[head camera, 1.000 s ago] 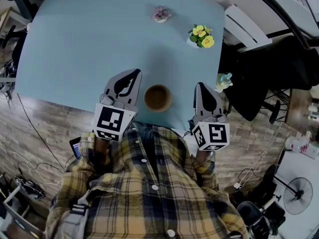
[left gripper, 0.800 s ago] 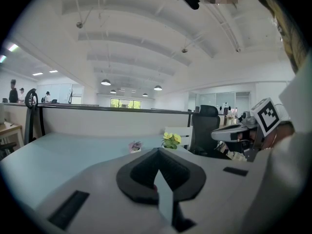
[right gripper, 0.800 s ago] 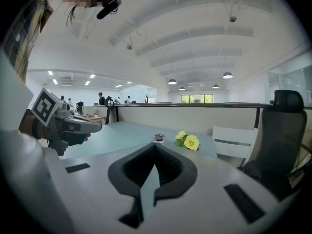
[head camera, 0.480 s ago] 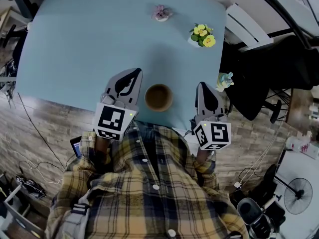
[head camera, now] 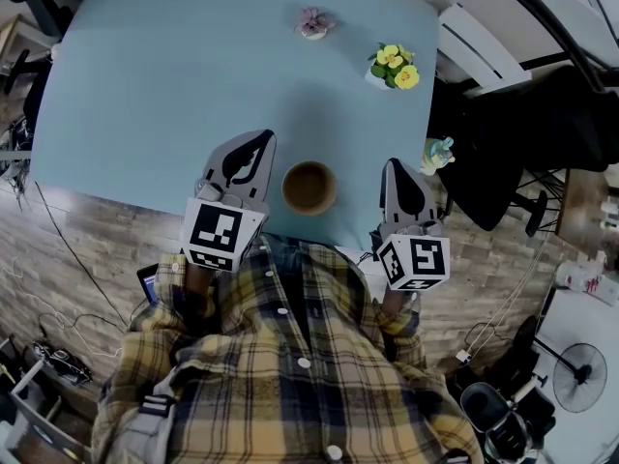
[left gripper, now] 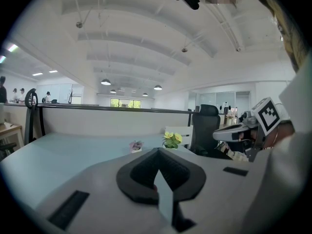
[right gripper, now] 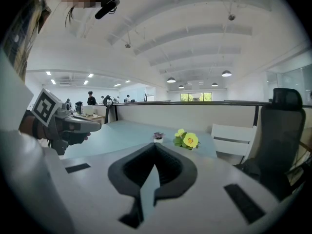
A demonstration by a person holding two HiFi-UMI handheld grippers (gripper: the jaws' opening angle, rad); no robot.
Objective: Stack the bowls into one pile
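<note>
– Two grippers, nearest the person: condition?

– Left gripper (head camera: 263, 140): jaws together, nothing between them. Right gripper (head camera: 391, 166): likewise closed and empty. Both were held low over the near edge of the table. They pointed away from the person and slightly downward, with the marker cubes toward the plaid shirt (head camera: 290, 375).

– Next item out?

– One brown bowl (head camera: 309, 188), upright on the light-blue table (head camera: 145, 85). It sat between the two grippers, alongside their jaws rather than ahead of them. It lay to the right of the left gripper and to the left of the right one, and the left looked slightly nearer. It was round, so no long axis applied. Whether it was a single bowl or several already nested could not be told from above.

– Farther items?

– Small pale ornament (head camera: 437, 155) at the table's right edge, just beside the right gripper. Potted yellow flowers (head camera: 392, 69) stood farther out. Small pink plant (head camera: 311, 24) stood near the far edge. No other loose bowl showed on the table, so by judgement little or nothing remained to stack.
</note>
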